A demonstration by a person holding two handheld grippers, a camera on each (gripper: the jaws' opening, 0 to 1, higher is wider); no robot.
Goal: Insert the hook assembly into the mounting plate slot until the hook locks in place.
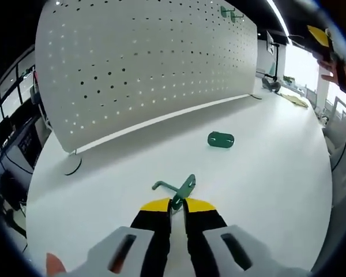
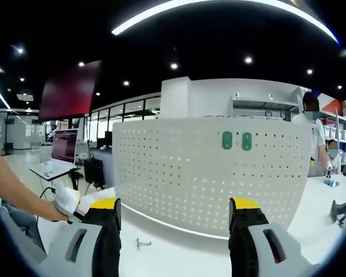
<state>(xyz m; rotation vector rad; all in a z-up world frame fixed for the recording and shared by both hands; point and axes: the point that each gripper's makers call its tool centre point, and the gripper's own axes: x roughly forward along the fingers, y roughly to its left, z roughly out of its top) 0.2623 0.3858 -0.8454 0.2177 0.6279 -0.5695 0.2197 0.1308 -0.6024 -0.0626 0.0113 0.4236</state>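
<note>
In the left gripper view my left gripper [image 1: 177, 205] is shut on a green hook assembly [image 1: 183, 189], whose bent arm sticks out to the left just above the white table [image 1: 265, 190]. A green mounting plate [image 1: 221, 139] lies flat on the table farther ahead and to the right. Behind it stands a curved white pegboard [image 1: 144, 63] with green pieces [image 1: 230, 12] near its top edge. In the right gripper view my right gripper [image 2: 176, 208] is held wide open and empty, facing the pegboard [image 2: 207, 179], where two green plates [image 2: 237, 141] hang side by side.
The pegboard's foot [image 1: 74, 166] rests on the table at the left. A small metal piece [image 2: 142, 243] lies before the board. A person's arm [image 2: 11, 184] comes in from the left. People stand at the right [image 2: 314, 133]. Monitors and desks lie beyond.
</note>
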